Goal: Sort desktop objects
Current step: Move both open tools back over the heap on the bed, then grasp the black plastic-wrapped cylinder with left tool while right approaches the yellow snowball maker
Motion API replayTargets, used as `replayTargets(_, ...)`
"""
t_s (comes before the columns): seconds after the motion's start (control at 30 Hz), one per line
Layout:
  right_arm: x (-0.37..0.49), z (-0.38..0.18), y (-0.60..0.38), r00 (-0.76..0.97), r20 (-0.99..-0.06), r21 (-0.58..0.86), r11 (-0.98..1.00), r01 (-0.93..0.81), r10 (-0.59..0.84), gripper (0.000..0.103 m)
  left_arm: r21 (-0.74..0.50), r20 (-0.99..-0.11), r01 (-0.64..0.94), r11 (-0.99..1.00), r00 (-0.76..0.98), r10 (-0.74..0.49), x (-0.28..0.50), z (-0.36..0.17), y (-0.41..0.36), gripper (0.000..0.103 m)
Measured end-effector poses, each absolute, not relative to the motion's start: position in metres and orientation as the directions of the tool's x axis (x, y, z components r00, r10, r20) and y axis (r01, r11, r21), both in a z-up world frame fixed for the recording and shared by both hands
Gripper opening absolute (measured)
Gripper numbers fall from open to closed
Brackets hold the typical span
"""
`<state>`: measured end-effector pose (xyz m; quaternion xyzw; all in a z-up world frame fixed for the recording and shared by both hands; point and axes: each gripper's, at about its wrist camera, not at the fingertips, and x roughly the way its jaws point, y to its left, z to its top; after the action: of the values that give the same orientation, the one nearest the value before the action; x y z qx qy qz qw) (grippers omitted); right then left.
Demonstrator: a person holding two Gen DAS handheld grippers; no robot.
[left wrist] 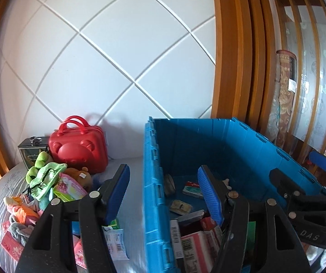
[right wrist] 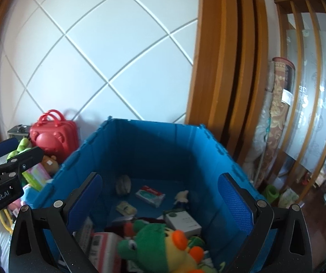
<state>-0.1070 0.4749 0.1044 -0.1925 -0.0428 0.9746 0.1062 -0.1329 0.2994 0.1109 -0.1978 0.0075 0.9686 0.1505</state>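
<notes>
A blue plastic crate (left wrist: 150,177) stands on the table and holds boxes, packets and a green and yellow plush toy (right wrist: 163,248). My left gripper (left wrist: 163,193) is open and empty, straddling the crate's left wall. My right gripper (right wrist: 160,201) is open and empty above the crate (right wrist: 144,145), with the plush toy lying in the crate just below it. Loose toys and packets (left wrist: 49,182) lie on the grey table left of the crate. The right gripper also shows at the right of the left wrist view (left wrist: 311,182).
A red bear-faced case (left wrist: 78,147) and a dark tin (left wrist: 29,150) stand against the white panelled wall behind the toy pile. A wooden door frame (left wrist: 235,56) and a rolled carpet (left wrist: 286,104) stand to the right of the crate.
</notes>
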Motion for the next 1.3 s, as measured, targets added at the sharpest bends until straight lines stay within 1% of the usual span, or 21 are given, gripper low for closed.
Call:
replayTargets(0.17, -0.106, 0.105, 0.446, -0.924, -0.349, -0.095, -0.987, -0.13, 0.155, 0.103, -0.058, -0.365, -0.252, -0.966, -0.895, 0.256, -0.127, 0.106, 0.265, 0.062)
replayTargets(0.33, -0.112, 0.103, 0.402, -0.942, -0.332, -0.064, -0.997, -0.04, 0.059, 0.103, -0.053, -0.376, -0.178, -0.983, -0.908, 0.184, -0.128, 0.096, 0.221, 0.062)
replayTargets(0.47, -0.125, 0.098, 0.356, -0.94, -0.341, -0.064, -0.997, 0.038, -0.014, 0.103, -0.063, -0.413, -0.108, -0.992, -0.902, 0.124, -0.137, 0.079, 0.171, 0.062)
replayTargets(0.6, -0.143, 0.086, 0.306, -0.924, -0.372, -0.061, -0.99, 0.126, -0.094, 0.103, -0.057, -0.471, -0.016, -0.998, -0.881, 0.041, -0.146, 0.052, 0.11, 0.062)
replayTargets(0.8, -0.167, 0.049, 0.236, -0.867, -0.461, -0.044, -0.971, 0.236, -0.19, 0.103, -0.049, -0.574, 0.081, -0.996, -0.818, -0.039, -0.156, 0.002, 0.024, 0.062)
replayTargets(0.97, -0.185, 0.004, 0.2, -0.796, -0.566, -0.032, -0.96, 0.278, -0.212, 0.103, -0.034, -0.673, 0.138, -0.99, -0.735, -0.08, -0.159, -0.047, -0.026, 0.062)
replayTargets(1.17, -0.203, -0.073, 0.181, -0.664, -0.725, -0.009, -0.961, 0.275, -0.183, 0.103, 0.006, -0.792, 0.113, -0.994, -0.606, -0.074, -0.158, -0.117, -0.044, 0.062)
replayTargets(1.3, -0.204, -0.116, 0.177, -0.572, -0.8, 0.009, -0.957, 0.29, -0.181, 0.103, 0.021, -0.85, 0.096, -0.995, -0.523, -0.068, -0.152, -0.159, -0.046, 0.062)
